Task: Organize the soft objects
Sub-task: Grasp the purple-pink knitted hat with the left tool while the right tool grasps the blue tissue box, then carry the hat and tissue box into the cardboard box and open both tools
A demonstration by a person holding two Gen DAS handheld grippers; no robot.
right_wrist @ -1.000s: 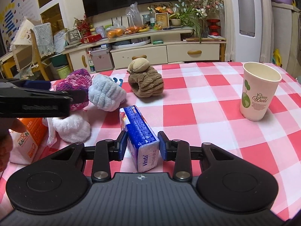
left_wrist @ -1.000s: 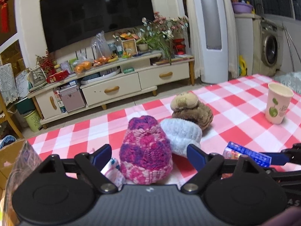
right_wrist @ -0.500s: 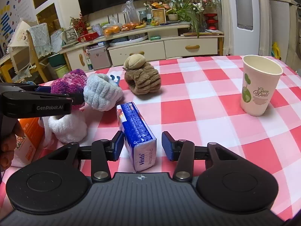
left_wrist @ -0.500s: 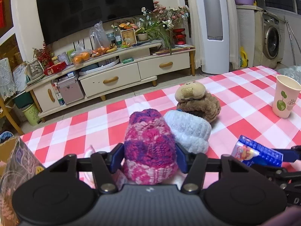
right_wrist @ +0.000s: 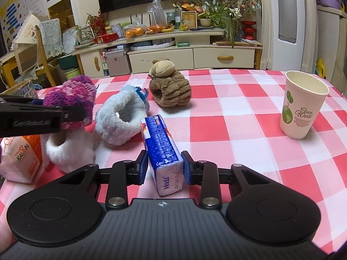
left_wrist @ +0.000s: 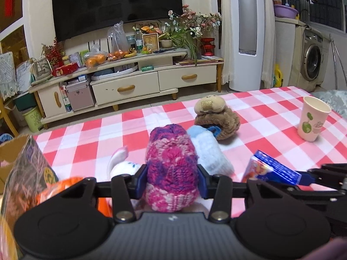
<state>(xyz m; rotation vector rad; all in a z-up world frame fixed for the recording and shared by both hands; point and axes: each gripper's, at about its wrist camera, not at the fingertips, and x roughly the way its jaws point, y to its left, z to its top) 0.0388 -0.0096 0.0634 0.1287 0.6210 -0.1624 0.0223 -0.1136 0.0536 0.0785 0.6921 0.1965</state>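
Near the left edge of the red-and-white checked table point(right_wrist: 249, 117), an orange-and-white tissue pack point(right_wrist: 20, 158) is seen, a white fluffy plush ring point(right_wrist: 69, 153) just beside it. The pink-and-purple knitted hat point(left_wrist: 171, 169) is clamped between the narrowed jaws of the left gripper point(left_wrist: 171, 182), above the white ring. A pale blue fluffy plush point(right_wrist: 121, 119) and a brown plush toy point(right_wrist: 170, 86) are set further in. The blue Vinda tissue pack point(right_wrist: 162, 151) is pinched by the right gripper point(right_wrist: 165, 166), pads pressed against both sides. A white paper cup point(right_wrist: 302, 108) is stood near the right edge.
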